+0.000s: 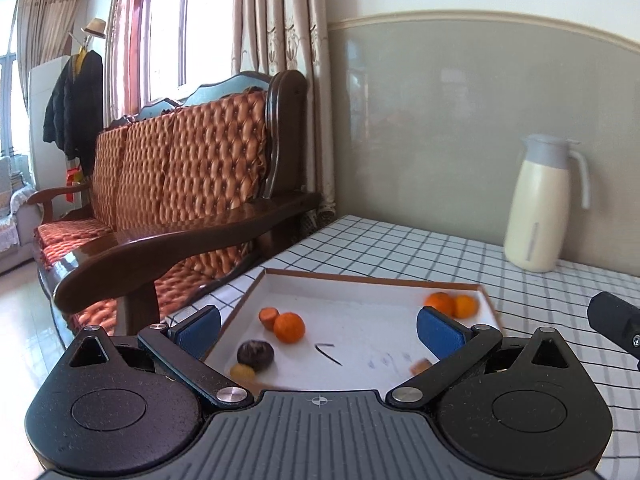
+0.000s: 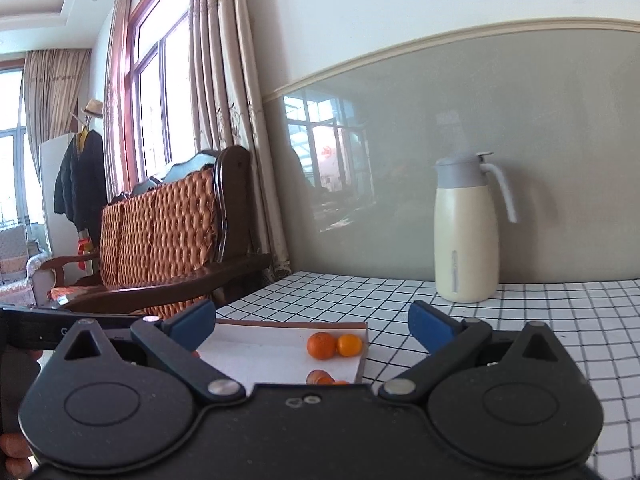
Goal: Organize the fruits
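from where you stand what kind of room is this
Most likely a home living room: a wooden sofa with orange cushions by a curtained window, a coat rack, and a checked-cloth table holding a thermos jug.

Left gripper point(image 1: 318, 330), right gripper point(image 2: 312, 326): jaws wide apart.

No text or label can be read.
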